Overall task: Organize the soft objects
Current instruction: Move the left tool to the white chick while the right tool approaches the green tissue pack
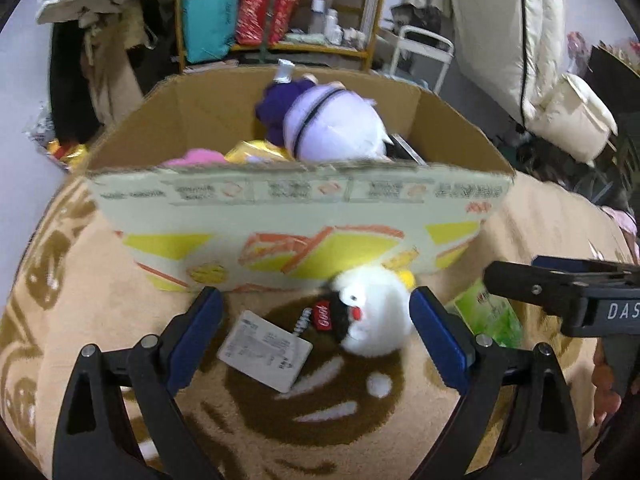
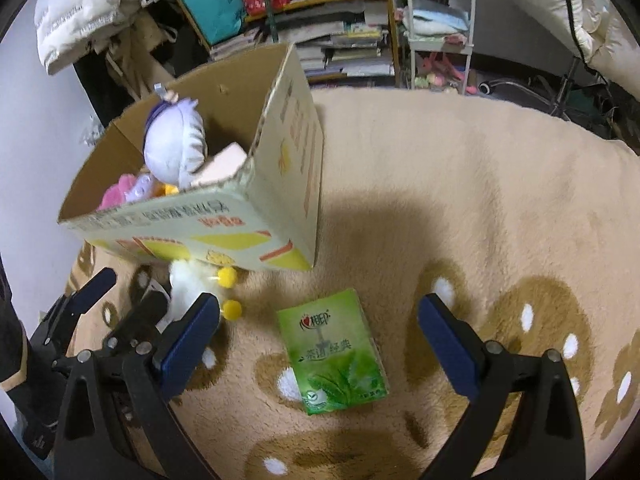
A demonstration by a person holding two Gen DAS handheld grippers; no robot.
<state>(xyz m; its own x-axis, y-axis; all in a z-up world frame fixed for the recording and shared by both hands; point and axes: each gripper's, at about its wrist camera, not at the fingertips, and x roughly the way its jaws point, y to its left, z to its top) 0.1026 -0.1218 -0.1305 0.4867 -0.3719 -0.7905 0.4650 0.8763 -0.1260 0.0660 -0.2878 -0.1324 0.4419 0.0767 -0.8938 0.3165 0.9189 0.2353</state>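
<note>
While both my tongs, left [image 1: 316,320] and right [image 2: 318,322], gape apart, the white plush [image 1: 374,312] touches the box's [image 1: 296,216] bottom edge, tissue pack [image 2: 334,350] on open rug [image 2: 460,184].

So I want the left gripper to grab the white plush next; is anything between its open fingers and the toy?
Nothing visible blocks it. The left gripper is open with the white plush lying on the rug between its fingertips, against the cardboard box. Only its paper tag lies beside it, nearer the left finger.

Beige plush rug [image 2: 460,168], cluttered shelves [image 2: 320,12]
</note>
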